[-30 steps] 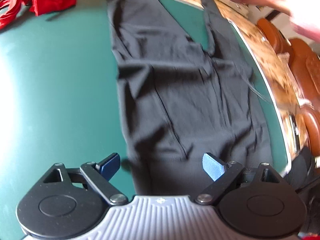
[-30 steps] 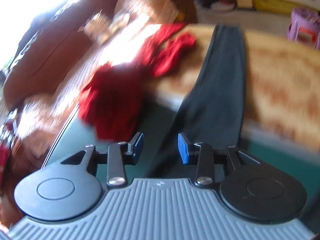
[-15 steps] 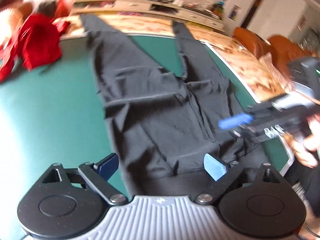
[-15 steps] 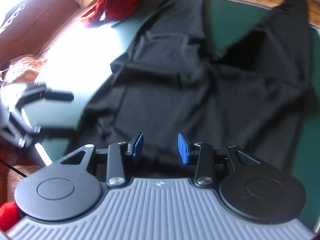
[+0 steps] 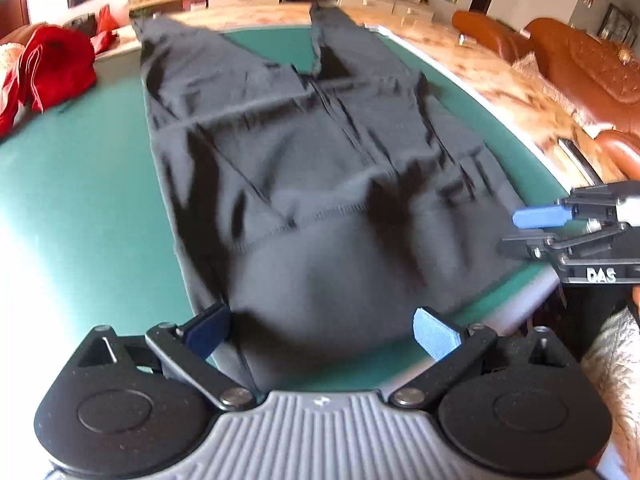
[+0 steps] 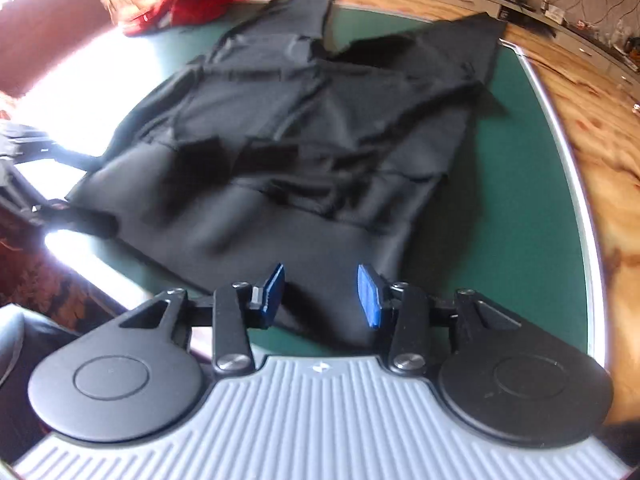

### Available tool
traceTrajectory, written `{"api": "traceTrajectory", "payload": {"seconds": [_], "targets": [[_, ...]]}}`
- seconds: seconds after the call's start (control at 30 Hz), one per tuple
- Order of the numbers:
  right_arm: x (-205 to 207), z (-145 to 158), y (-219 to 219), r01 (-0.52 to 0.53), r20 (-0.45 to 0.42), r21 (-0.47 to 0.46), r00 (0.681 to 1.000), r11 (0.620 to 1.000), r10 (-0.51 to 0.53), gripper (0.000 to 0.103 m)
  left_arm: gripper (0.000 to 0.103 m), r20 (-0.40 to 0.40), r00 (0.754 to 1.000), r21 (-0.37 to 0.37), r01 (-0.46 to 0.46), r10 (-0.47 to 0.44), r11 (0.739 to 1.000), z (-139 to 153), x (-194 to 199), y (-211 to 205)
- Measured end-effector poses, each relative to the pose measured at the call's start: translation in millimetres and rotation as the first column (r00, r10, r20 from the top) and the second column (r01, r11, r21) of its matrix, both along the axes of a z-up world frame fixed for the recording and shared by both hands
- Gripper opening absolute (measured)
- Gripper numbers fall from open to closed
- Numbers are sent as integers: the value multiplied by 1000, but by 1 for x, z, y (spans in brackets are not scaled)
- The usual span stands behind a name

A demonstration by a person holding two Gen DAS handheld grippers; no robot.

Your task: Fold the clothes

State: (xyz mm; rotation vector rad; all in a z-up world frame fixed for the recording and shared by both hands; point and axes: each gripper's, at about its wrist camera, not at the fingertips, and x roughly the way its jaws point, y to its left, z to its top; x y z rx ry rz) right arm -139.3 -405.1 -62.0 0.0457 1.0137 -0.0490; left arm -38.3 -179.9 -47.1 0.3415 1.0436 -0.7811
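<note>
Swinging in from the far end of the table (image 5: 80, 184), where a second ago its camera looked at the red heap and one trouser leg, the right tongs (image 6: 322, 290) now hang over the near right corner of the waistband; meanwhile the left tongs (image 5: 320, 330) have slid along to the waistband's near left part. That puts both tools at the same end of the black trousers (image 5: 320, 152), which I read as lining up for a first grasp, with no fold begun.

Going left to right in the left wrist view: a crumpled red garment (image 5: 48, 68) sits at the far left of the table, well apart from the trousers. The green table top looks smooth and matt, with a pale rounded rim. The trousers lie flat in the middle, waistband nearest, legs running away and parting in a V. The cloth is thin, soft and matt, with shallow wrinkles and a stitched seam across below the wide waistband.

The left tongs stand wide apart, blue pads clear of the cloth, gripping nothing. The right tongs are half spread and opening, cloth below but nothing pinched. Beyond the table's right rim, brown leather seats (image 5: 580, 52) show
</note>
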Motion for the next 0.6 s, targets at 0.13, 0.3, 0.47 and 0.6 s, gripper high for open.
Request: {"api": "traceTrajectory", "payload": {"seconds": [0.13, 0.3, 0.47, 0.6], "targets": [[8, 6, -6, 19, -68, 6, 997, 1000, -19, 52, 96, 1, 993, 61, -121, 121, 991, 8, 6, 3], [-4, 9, -1, 32, -117, -73, 992, 997, -41, 64, 96, -143, 945, -116, -312, 295, 943, 37, 6, 55], [-18, 16, -20, 131, -55, 34, 990, 991, -129, 64, 97, -79, 938, -141, -346, 338, 927, 68, -10, 86], [-35, 24, -47, 248, -3, 167, 968, 954, -251, 65, 97, -74, 915, -125, -402, 396, 907, 80, -16, 102]]}}
